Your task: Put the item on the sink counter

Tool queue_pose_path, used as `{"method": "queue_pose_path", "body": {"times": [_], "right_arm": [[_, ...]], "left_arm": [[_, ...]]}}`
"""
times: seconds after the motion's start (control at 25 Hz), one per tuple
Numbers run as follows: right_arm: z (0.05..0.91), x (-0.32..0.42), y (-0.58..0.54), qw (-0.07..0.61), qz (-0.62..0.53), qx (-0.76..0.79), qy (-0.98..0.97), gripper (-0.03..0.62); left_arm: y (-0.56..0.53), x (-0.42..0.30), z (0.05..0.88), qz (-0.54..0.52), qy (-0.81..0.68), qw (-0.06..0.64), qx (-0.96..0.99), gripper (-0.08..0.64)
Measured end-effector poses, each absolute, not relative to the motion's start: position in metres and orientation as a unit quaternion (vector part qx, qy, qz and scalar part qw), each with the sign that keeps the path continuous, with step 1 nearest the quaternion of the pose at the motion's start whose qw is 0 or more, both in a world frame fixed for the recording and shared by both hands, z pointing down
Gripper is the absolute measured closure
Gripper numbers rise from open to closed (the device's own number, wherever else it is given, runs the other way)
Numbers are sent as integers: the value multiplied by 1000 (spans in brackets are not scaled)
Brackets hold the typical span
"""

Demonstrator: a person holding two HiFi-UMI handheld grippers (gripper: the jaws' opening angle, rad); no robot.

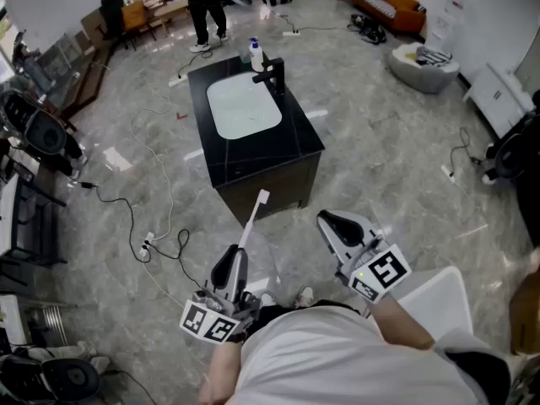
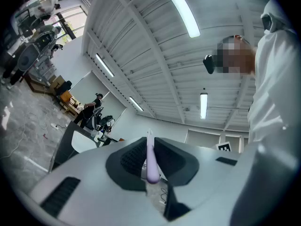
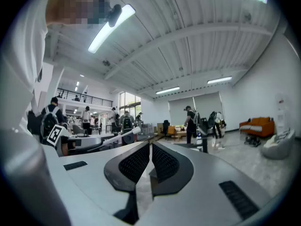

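Holds the left gripper (image 1: 236, 258) at 7 o'clock in the head view, jaws clamped on the lilac handle of a toothbrush (image 1: 252, 218). Points the white brush head toward 12 o'clock, at the sink counter (image 1: 297, 133), near it but apart from it, out over the grey floor (image 1: 380, 159). Shows the same grip in the left gripper view: handle pinched between the dark pads, shaft rising past them. Carries the right gripper (image 1: 331, 224) at 5 o'clock, jaws pressed together on nothing, as seen in the right gripper view. Looks down on a black cabinet top with a white basin (image 1: 243, 106), a black faucet (image 1: 272, 76) at its 1 o'clock edge and a bottle (image 1: 256, 55) just beyond. Catches a person (image 1: 205, 11) standing past the counter at 11 o'clock, and cables (image 1: 160, 243) at 9 o'clock.
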State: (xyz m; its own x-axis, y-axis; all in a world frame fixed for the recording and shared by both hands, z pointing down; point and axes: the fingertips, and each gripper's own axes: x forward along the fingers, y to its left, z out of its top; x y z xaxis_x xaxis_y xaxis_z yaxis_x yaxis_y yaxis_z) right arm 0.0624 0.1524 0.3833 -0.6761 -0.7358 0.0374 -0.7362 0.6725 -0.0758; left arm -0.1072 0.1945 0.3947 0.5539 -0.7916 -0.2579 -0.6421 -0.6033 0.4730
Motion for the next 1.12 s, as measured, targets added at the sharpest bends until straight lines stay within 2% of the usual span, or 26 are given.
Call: {"method": "queue_pose_path", "body": {"times": [0.16,0.36,0.72,0.92,1.12], "right_arm": [[414,11,153,-8,127,333,-934,546],[386,-24,152,-25,93,290,-952,546],[368,-51,165,-35,66,255,-964,546],[371,-36,156,-24,52,272,-961,545],[382,25,129,5,27,358,-933,543]], "left_arm": [[202,-99,378,-242,-383,171,875,511],[212,-78,370,-213,-334,167,903,511],[210,-44,394,-118,-271,203,934,509],[198,-43,396,-140,-265,216,929,509],[182,-50,401,-168,-275,240,916,509]]}}
